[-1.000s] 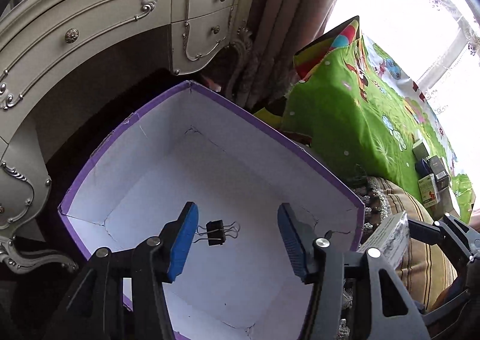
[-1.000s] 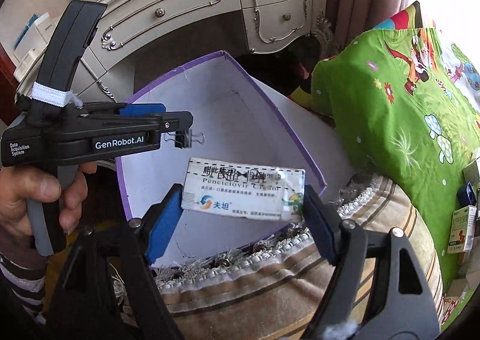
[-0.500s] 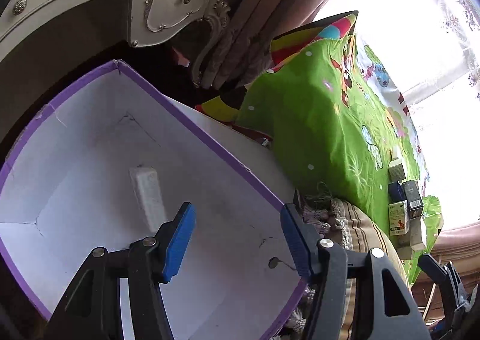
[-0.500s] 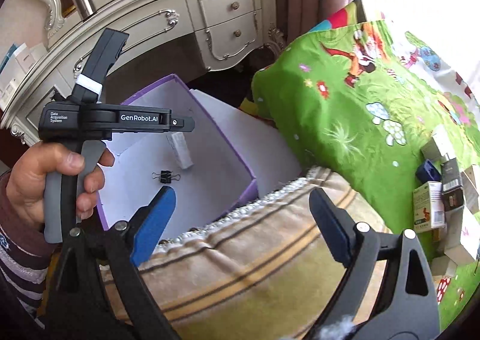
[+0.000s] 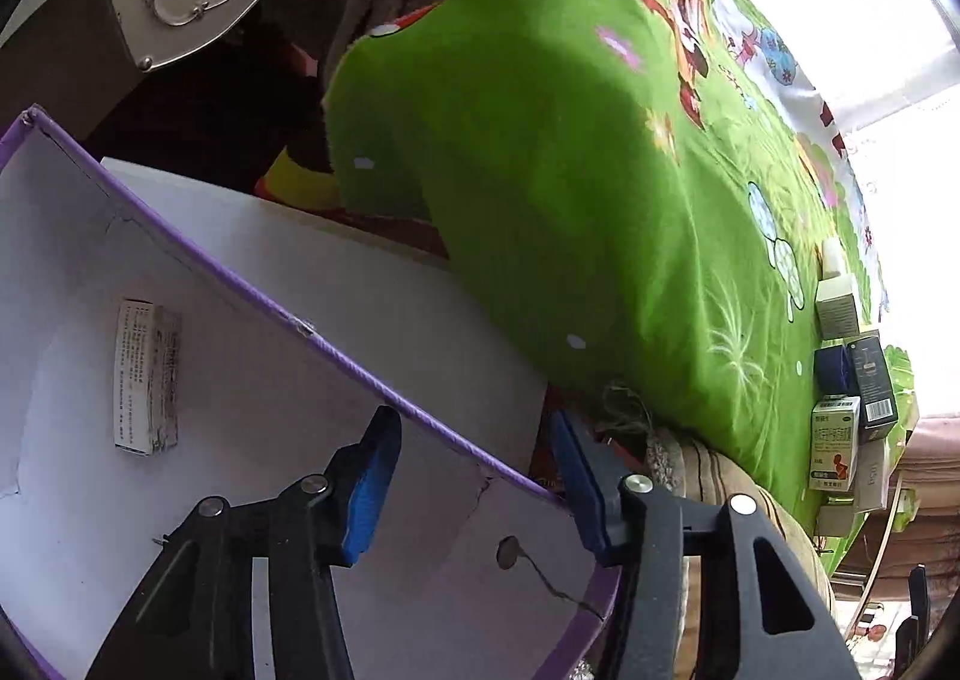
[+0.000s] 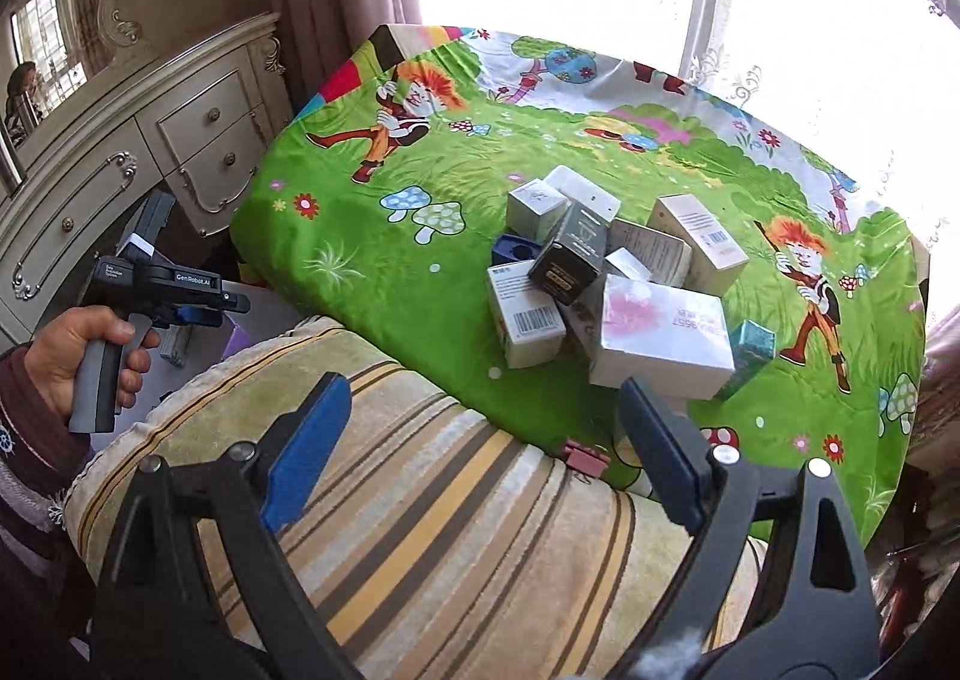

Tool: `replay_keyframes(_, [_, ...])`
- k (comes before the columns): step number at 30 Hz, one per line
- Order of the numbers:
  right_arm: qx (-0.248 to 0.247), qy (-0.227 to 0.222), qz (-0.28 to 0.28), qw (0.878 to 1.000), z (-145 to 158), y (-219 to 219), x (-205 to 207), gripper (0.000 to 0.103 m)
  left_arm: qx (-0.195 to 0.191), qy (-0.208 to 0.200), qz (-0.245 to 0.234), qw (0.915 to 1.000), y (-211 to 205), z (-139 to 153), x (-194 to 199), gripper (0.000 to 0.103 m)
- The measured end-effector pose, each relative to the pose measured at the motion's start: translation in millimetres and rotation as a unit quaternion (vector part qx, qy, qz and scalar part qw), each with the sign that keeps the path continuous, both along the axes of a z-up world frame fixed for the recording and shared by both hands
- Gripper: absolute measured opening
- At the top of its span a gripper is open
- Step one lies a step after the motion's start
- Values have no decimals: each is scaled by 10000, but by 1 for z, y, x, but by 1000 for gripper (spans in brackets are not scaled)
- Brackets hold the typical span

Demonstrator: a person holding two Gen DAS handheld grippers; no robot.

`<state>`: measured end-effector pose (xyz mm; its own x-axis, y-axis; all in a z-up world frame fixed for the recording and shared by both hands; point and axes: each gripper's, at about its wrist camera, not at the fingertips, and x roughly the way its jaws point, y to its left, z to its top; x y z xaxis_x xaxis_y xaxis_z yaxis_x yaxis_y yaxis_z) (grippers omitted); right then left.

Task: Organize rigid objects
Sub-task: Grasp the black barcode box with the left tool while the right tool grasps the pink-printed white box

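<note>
Your left gripper (image 5: 474,476) holds nothing: its blue pads stand apart with the purple-rimmed white box's (image 5: 336,347) edge passing between them, untouched, and the jaws have just been closing a little. It points steeply down at that box, where a flat medicine carton (image 5: 147,377) lies on the white floor against the far wall. Your left hand (image 6: 90,347) grips the handle beside the dresser (image 6: 150,152). Your right gripper (image 6: 480,452) is wide open and empty, its jaws having just been widening, and it hovers over the striped cushion (image 6: 432,524). A small pink binder clip (image 6: 585,459) lies just beyond it, where the cushion meets the green cartoon bedsheet (image 6: 390,236), near the right pad. Farther out on the sheet sits a heap of small cartons (image 6: 612,272): white and silver boxes, a black one tilted on top, a blue piece at the left and a teal box at the right edge.
</note>
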<state>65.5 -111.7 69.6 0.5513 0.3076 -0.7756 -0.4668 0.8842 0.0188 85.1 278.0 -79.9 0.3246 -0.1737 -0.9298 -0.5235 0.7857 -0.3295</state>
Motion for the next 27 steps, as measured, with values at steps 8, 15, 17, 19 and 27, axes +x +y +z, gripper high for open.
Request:
replay_keyframes(8, [8, 160, -547, 9984, -13, -46, 12, 92, -114, 47, -153, 9998, -28, 11, 34, 32])
replay_keyframes(15, [78, 279, -1002, 9945, -23, -80, 25, 92, -628, -343, -249, 9971, -42, 31, 17, 34])
replay_keyframes(17, [98, 368, -1098, 9932, -28, -87, 29, 92, -723, -584, -358, 9950, -53, 44, 15, 39])
replay_keyframes(19, [198, 465, -1166, 9919, -31, -93, 31, 92, -700, -773, -546, 9930, -68, 60, 20, 41])
replay_keyframes(27, [489, 688, -1477, 9854, -39, -120, 34, 92, -722, -1285, -1195, 9818, -137, 98, 42, 55])
